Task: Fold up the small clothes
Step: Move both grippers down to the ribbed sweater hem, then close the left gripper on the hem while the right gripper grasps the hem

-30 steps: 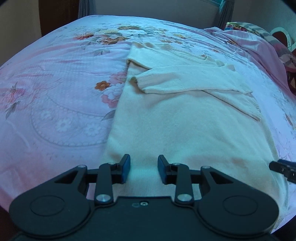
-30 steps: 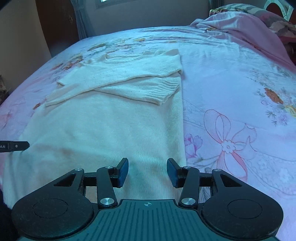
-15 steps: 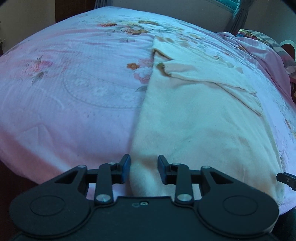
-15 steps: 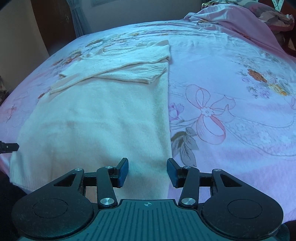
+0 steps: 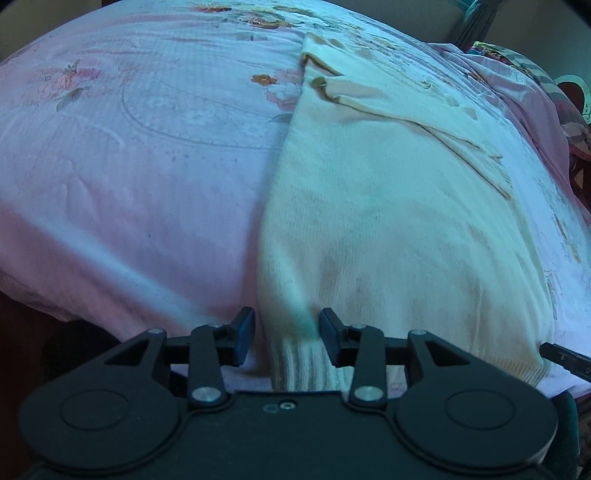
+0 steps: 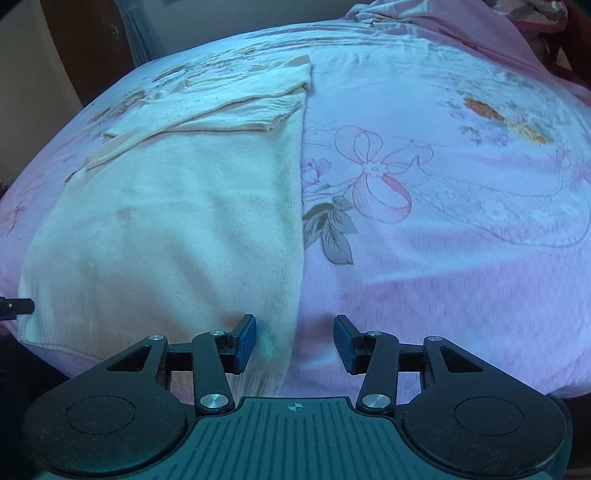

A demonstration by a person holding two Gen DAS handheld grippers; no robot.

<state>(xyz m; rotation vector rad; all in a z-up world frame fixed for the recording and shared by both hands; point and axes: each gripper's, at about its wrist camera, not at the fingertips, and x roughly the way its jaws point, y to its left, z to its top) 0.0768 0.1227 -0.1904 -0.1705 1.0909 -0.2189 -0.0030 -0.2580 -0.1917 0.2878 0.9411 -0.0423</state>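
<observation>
1. Cream knit sweater (image 5: 388, 206) lies flat on the pink floral bedsheet (image 5: 147, 166), sleeves folded across its chest.
2. My left tongs (image 5: 287, 335) gape, straddling its ribbed hem corner.
3. My right tongs (image 6: 294, 341) gape over the other corner.

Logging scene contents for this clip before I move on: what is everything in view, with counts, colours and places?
sweater: one, cream, flat on the bed, both sleeves folded across the chest, hem at the near edge.
bedsheet: one, pink with floral and bow print, covering the bed.
blanket: one, pink, bunched at the far right corner.
curtain: one, grey, behind the bed.
left hand-held gripper: one, black, open, astride the sweater's left hem corner.
right hand-held gripper: one, black, open, at the right hem corner.
</observation>
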